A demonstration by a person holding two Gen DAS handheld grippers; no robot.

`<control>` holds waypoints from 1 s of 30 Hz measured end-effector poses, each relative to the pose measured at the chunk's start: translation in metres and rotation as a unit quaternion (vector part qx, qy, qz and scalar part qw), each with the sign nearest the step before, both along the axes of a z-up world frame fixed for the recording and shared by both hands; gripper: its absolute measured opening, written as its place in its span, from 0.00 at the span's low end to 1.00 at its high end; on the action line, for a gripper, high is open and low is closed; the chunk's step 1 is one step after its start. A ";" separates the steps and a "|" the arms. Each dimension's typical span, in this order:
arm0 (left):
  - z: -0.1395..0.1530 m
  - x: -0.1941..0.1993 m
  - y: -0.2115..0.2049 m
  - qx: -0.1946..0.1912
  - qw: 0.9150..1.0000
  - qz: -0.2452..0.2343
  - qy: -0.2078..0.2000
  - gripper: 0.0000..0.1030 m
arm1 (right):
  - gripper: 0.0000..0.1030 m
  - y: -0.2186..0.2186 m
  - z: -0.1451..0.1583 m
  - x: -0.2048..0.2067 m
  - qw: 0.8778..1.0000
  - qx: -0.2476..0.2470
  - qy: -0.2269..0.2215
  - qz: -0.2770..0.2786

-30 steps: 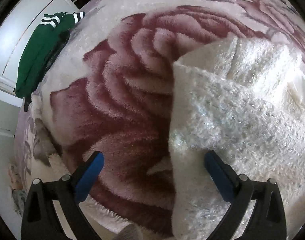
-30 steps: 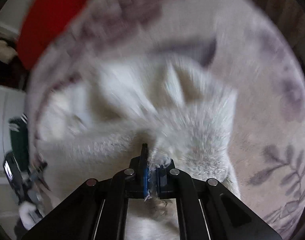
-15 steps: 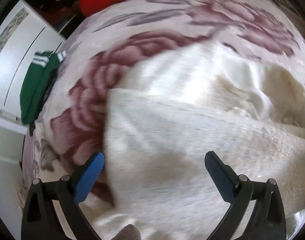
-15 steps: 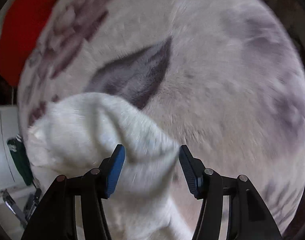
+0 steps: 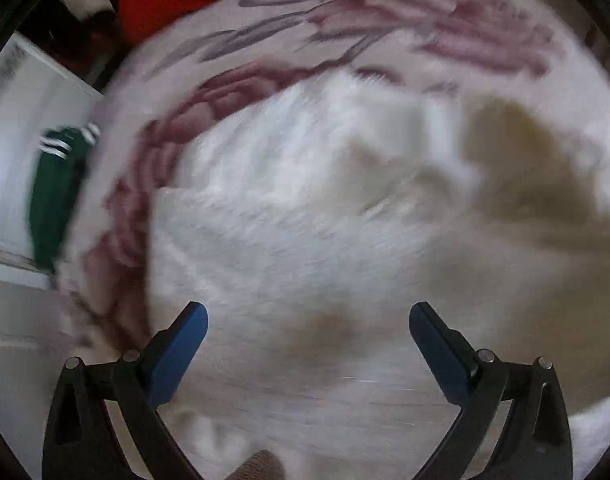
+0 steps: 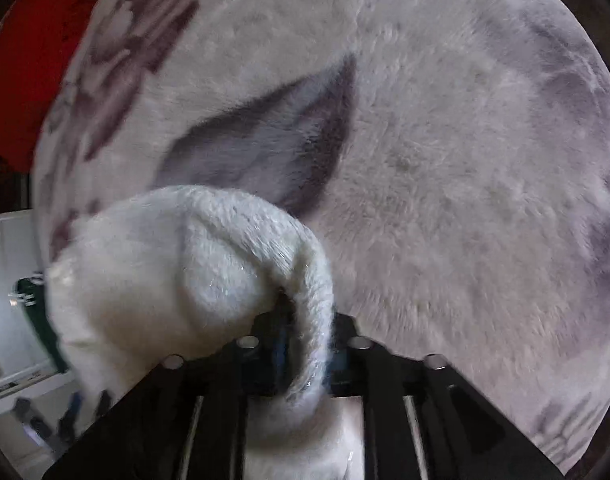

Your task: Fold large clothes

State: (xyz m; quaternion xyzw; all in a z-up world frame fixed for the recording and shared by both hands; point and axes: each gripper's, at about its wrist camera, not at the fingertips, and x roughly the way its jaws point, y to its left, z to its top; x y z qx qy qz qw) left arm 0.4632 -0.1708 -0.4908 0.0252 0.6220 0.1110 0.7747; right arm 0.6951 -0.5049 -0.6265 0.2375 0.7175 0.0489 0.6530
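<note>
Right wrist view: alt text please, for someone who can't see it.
The right gripper is shut on a fold of a fluffy white garment, held above a pale plush blanket with grey leaf prints. Red fabric shows at far left.

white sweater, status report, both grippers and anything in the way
Left gripper open above the white sweater. Right gripper shut on a fold of it. Floral blanket beneath; green garment off at the edge.

Right gripper, open half second earlier, now clamped on fold of white fuzzy sweater; left wrist view now centred over sweater, blurred.
</note>
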 end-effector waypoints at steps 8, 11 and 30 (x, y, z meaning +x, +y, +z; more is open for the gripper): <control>-0.033 0.098 -0.060 -0.201 0.976 -0.078 0.035 0.99 | 0.67 -0.058 0.034 -0.015 0.996 0.054 -0.035 -0.061; -0.070 0.114 -0.092 -0.151 0.970 -0.169 0.082 0.97 | 0.67 -0.063 0.021 -0.020 0.990 0.086 -0.034 -0.104; -0.029 0.073 -0.021 -0.178 0.980 -0.093 0.010 0.09 | 0.67 0.036 0.018 0.029 0.998 -0.005 -0.053 0.042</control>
